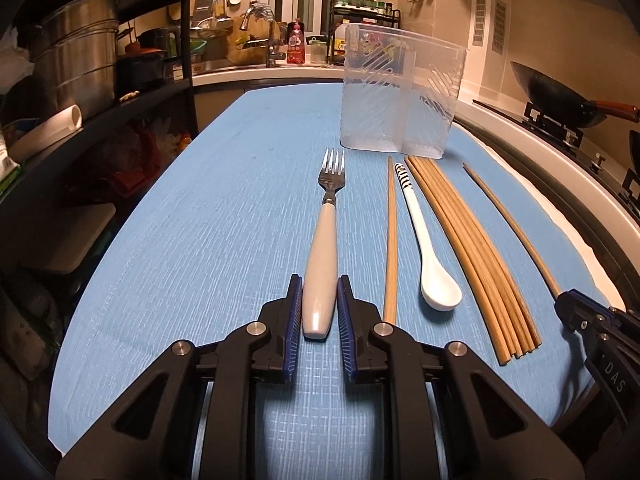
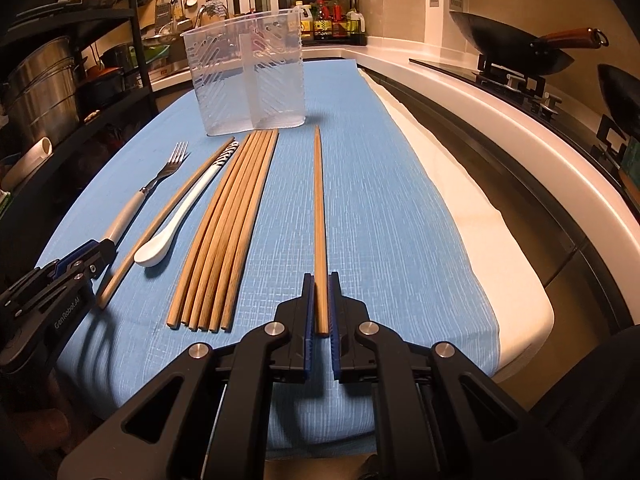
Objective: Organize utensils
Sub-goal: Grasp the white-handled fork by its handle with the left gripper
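A fork with a white handle (image 1: 321,264) lies on the blue cloth (image 1: 200,240). My left gripper (image 1: 319,286) has its pads on both sides of the handle's end, shut on it. My right gripper (image 2: 319,280) is shut on the near end of a single wooden chopstick (image 2: 318,216), which lies apart at the right. Between them lie another single chopstick (image 1: 391,240), a white ceramic spoon (image 1: 430,256) and a bundle of several chopsticks (image 1: 476,256). A clear two-compartment plastic holder (image 1: 400,88) stands upright at the far end, empty.
A black shelf rack with steel pots (image 1: 76,64) runs along the left. A stove with a wok (image 2: 516,48) sits on the counter at the right. A sink and spice rack (image 1: 366,12) are at the back. The cloth's right edge shows white padding (image 2: 472,216).
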Action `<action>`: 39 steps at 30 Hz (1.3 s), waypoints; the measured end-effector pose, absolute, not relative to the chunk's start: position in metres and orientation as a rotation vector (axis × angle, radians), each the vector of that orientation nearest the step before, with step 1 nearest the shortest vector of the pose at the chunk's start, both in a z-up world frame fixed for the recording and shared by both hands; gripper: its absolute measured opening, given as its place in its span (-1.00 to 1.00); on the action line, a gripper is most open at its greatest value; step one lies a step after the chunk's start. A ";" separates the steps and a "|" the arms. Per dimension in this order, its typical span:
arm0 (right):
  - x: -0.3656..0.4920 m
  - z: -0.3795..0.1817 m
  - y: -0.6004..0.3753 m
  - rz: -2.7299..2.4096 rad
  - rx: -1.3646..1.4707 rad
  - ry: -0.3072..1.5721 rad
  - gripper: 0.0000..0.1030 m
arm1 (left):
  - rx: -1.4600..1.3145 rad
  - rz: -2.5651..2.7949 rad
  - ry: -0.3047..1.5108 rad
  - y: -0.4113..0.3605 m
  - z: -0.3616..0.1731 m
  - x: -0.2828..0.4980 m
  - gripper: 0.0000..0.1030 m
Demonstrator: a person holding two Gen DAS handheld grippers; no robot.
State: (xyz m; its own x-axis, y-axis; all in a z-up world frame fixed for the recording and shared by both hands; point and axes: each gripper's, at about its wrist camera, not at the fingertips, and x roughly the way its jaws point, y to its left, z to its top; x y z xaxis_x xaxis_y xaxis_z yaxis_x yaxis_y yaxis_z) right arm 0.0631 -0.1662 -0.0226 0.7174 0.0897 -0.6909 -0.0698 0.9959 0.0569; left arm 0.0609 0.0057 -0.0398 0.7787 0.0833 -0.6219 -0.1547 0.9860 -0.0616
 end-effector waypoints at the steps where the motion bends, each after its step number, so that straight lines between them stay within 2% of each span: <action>1: 0.063 -0.023 -0.166 0.088 0.028 0.765 -0.85 | -0.116 0.130 0.664 0.006 -0.040 0.061 -0.64; 31: 0.068 -0.021 -0.172 0.087 0.033 0.744 -0.87 | -0.064 0.129 0.609 0.000 -0.047 0.058 -0.65; 39: 0.059 -0.011 -0.174 0.072 0.030 0.691 -0.87 | -0.066 0.122 0.564 -0.001 -0.032 0.048 -0.66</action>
